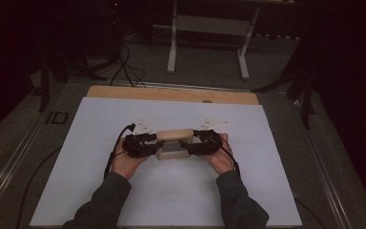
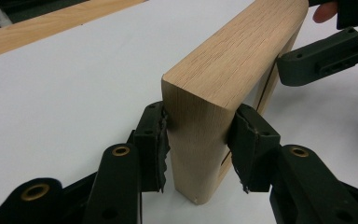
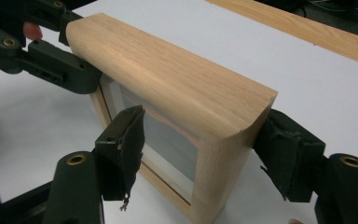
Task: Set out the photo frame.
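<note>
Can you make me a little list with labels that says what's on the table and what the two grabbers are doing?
Thing: wooden frame with a grey pane, standing upright
Where: on the white table
Left gripper: pads press one end of the frame
Right gripper: jaws either side of the other end; one pad sits in front of the pane, contact unclear
Hands: one on each gripper
Behind: wooden strip along the far edge

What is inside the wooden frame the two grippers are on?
The wooden frame encloses a grey-blue panel, seen past one pad of the right gripper. That pad covers part of the panel, and its surface is too dim to read.
</note>
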Available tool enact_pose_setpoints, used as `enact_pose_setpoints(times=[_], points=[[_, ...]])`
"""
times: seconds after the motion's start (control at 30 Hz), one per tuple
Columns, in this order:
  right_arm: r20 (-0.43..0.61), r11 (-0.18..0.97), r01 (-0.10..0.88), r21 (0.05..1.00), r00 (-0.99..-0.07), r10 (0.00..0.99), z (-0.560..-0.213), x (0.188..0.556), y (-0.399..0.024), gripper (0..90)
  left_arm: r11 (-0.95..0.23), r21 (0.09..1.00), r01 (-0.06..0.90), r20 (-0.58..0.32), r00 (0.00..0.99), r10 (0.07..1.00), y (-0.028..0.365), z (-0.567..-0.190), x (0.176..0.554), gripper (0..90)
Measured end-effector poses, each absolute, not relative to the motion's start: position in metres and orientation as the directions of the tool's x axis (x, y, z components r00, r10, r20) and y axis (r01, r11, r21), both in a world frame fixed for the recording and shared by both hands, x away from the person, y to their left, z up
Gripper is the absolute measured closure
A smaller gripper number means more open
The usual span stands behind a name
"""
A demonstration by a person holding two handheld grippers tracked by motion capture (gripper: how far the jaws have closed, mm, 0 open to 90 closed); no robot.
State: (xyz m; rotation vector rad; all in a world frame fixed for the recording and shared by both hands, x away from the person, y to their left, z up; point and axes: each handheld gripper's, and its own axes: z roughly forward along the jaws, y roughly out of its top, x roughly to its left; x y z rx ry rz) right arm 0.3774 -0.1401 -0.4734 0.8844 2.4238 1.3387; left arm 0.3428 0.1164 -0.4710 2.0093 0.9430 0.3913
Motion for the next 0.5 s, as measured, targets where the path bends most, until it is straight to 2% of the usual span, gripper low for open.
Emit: enact_pose_setpoints(times=[0.2,0.37,0.5], points=[[0.068,0.404,0.388,0.828,-0.786,0.615,-0.473,0.377,-0.139,35.1,-0.362,0.804,0.471,-0.06,0.67,0.74,0.116,-0.47,0.345,58.3],[0.046,0.411,0.38,0.829,-0.777,0.627,-0.473,0.375,-0.141,42.0,-0.383,0.796,0.468,-0.048,0.681,0.731,0.115,-0.469,0.35,57.4],[0.049,0.407,0.382,0.83,-0.776,0.629,-0.472,0.374,-0.142,43.3,-0.383,0.794,0.473,-0.055,0.683,0.728,0.115,-0.468,0.353,56.0]])
